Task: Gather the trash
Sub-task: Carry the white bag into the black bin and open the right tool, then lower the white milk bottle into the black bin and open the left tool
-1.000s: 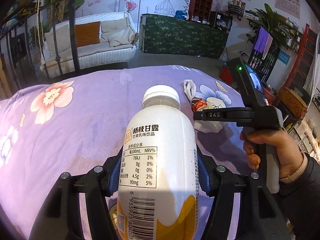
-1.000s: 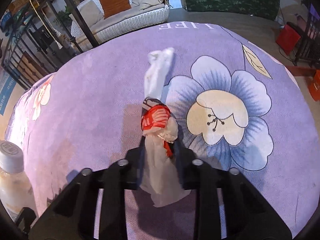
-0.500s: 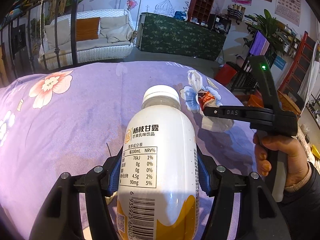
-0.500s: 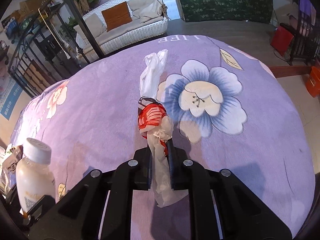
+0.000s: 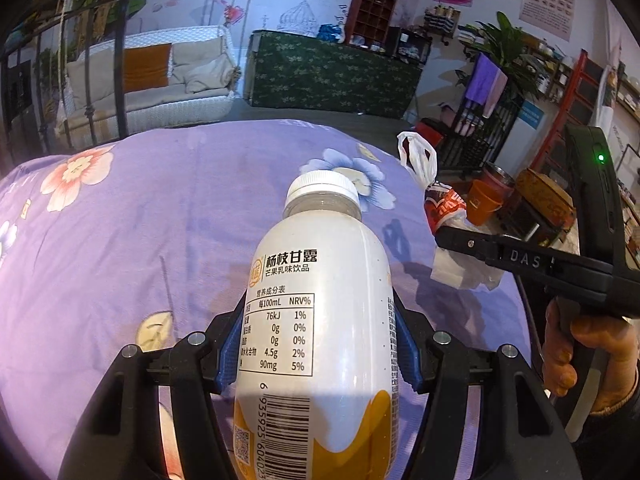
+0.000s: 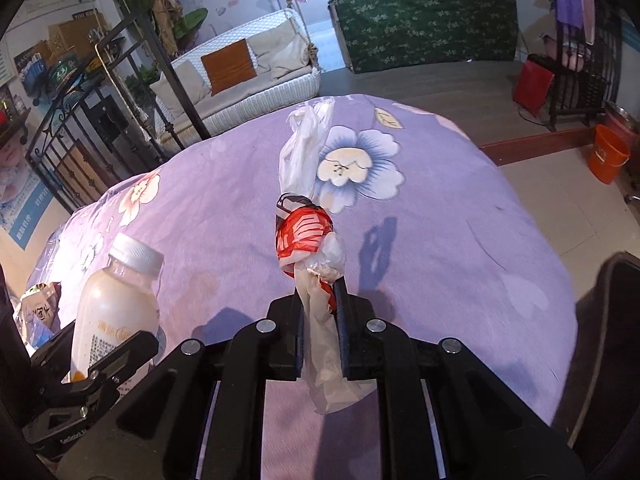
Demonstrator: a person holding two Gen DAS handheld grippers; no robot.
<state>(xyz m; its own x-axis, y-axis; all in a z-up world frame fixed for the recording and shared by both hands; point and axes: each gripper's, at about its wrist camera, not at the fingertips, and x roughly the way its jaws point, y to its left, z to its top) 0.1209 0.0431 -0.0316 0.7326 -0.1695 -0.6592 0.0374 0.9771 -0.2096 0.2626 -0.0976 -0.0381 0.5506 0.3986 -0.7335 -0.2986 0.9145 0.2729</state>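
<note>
Table (image 6: pixel 500 248): round, purple floral cloth, fills both views; floor & room furniture beyond its far edge.
Sofa (image 5: pixel 168 76): white wicker w/ orange cushion, well back behind table.
Bucket (image 6: pixel 608 154): orange, on the floor, off to the table's right.
Bottle (image 5: pixel 320 320): white drink bottle, white cap, yellow base, barcode & nutrition label facing the cam; held clear of the cloth.
Left gripper (image 5: pixel 316 344): blue pads clamped on bottle's sides, mid-body; bottle points away along the fingers.
Bag (image 6: pixel 308 236): crumpled white plastic w/ red print, twisted, handles sticking out the far end; lifted off the cloth, shadow on cloth just to its right.
Right gripper (image 6: pixel 318 320): jaws nearly together, pinching bag's lower twisted part; loose tail hangs out behind the fingers.
Hand (image 5: pixel 580 356): wraps right gripper's handle, dark sleeve at the wrist.
</note>
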